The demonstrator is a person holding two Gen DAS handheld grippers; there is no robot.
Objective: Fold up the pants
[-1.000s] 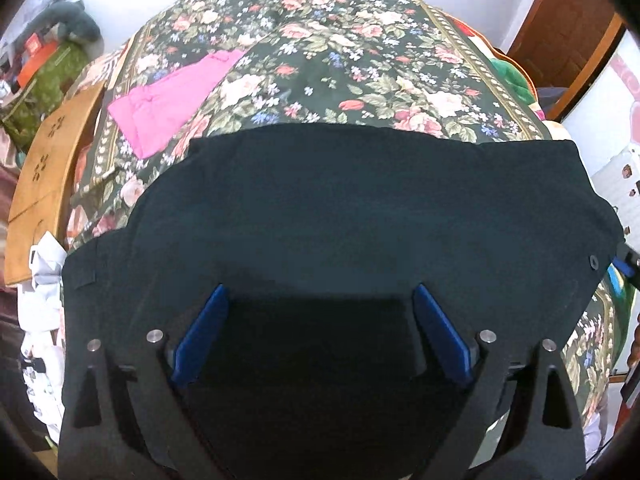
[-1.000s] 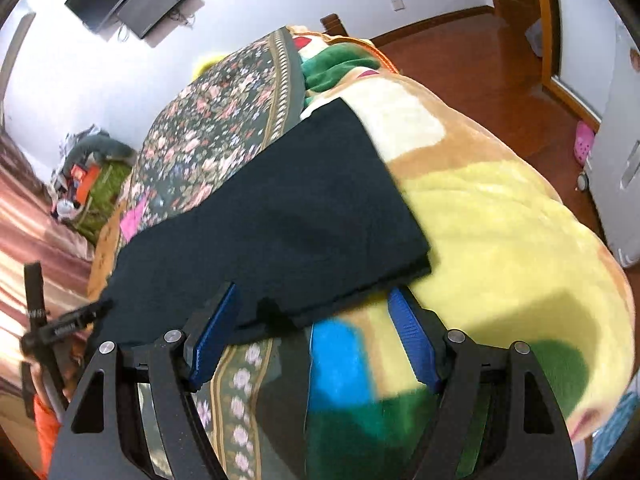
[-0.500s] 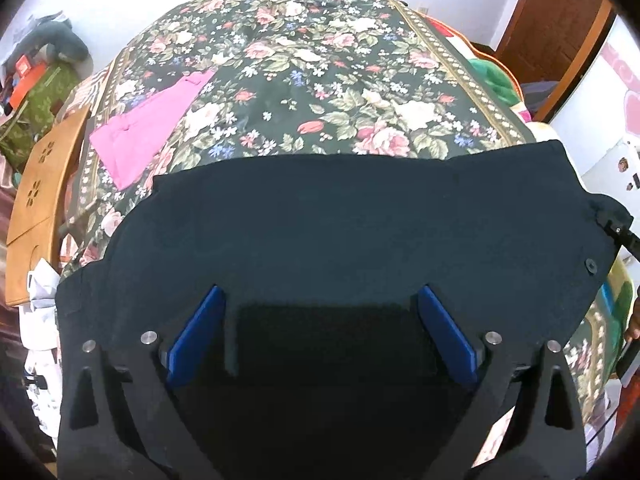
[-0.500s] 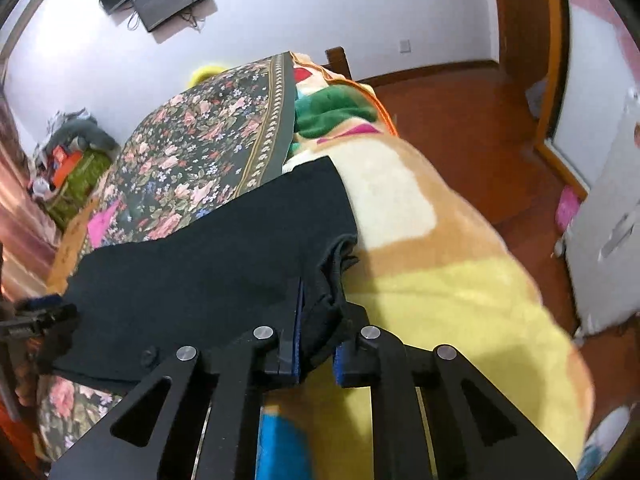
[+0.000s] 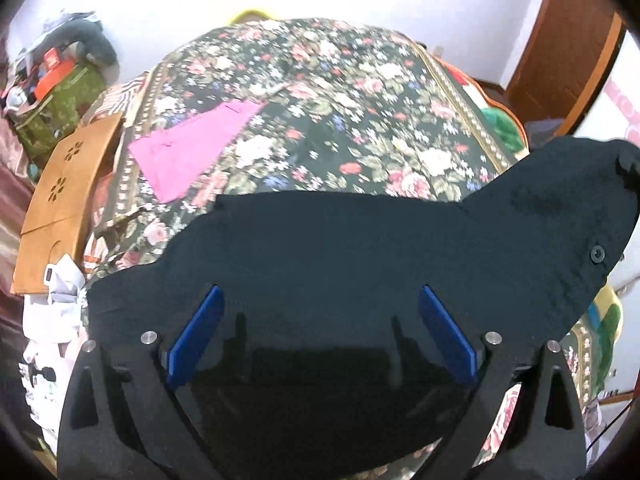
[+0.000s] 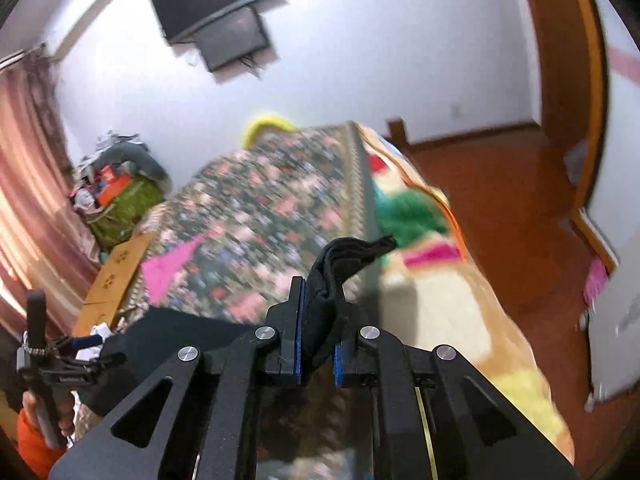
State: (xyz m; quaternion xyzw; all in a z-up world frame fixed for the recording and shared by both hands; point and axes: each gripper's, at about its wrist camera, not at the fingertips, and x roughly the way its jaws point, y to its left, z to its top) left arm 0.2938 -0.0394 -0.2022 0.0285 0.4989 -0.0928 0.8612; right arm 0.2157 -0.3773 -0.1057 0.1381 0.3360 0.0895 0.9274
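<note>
On the floral-quilted bed (image 5: pixel 360 92), black fabric pants (image 5: pixel 360 248) pinched at one end by right gripper (image 6: pixel 317 344) fingers for folding over; left gripper (image 5: pixel 320 336) fingers wide above cloth.

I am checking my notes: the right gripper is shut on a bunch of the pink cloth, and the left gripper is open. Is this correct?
Not quite. The right gripper is shut on the black pants, not the pink cloth, which lies flat on the floral bedspread; the right wrist view shows this. The left gripper is open.
</note>
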